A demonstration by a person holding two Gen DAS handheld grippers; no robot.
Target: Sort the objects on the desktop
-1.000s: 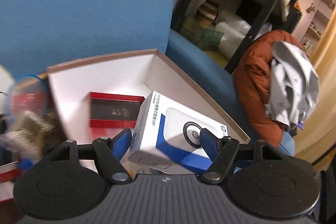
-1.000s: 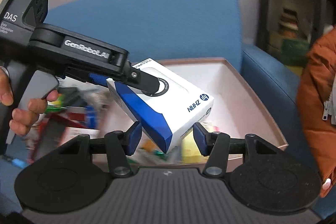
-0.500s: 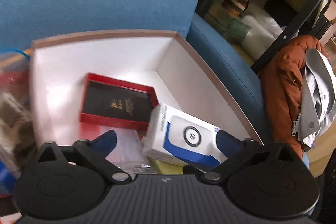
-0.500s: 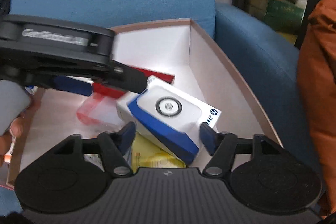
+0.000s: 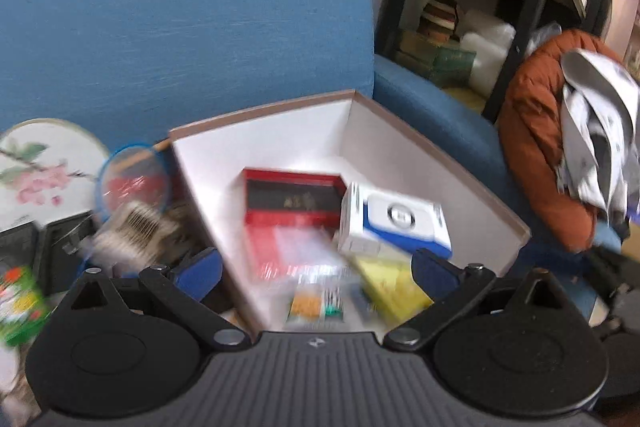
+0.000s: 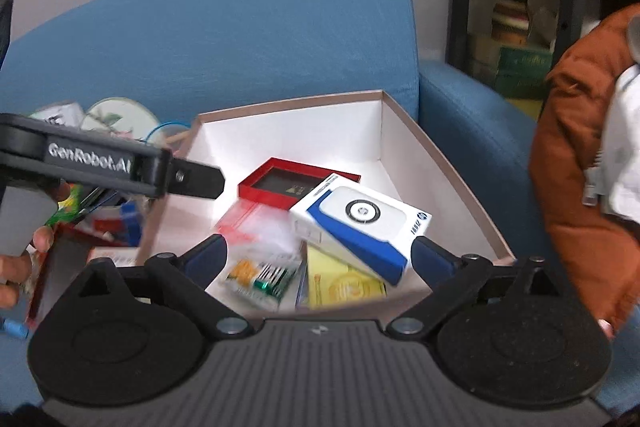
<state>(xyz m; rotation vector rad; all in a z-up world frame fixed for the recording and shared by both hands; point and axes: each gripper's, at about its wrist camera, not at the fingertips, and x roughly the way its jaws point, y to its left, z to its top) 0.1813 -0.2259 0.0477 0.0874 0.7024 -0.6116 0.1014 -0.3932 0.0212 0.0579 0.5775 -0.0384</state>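
Observation:
A white and blue box [image 5: 394,227] [image 6: 360,223] lies tilted inside the white cardboard box [image 5: 280,135] [image 6: 288,123], resting on a yellow packet [image 6: 344,283] beside a red and black case [image 5: 292,199] [image 6: 288,181]. A clear bag with red strip [image 6: 248,231] and a small parts packet [image 6: 260,279] lie there too. My left gripper [image 5: 314,267] is open and empty above the box's near left wall; its body shows in the right wrist view [image 6: 104,163]. My right gripper [image 6: 318,255] is open and empty above the box's near edge.
The box sits on a blue armchair [image 5: 180,27]. Left of it lie a round floral fan [image 5: 44,163], a blue-rimmed racket [image 5: 132,179], a brush [image 5: 132,231] and a green packet [image 5: 20,303]. An orange jacket [image 5: 548,167] and a black shelf [image 5: 512,27] stand right.
The left gripper let go of the white and blue box, which now lies in the cardboard box. Both grippers have opened wide and pulled back from it.

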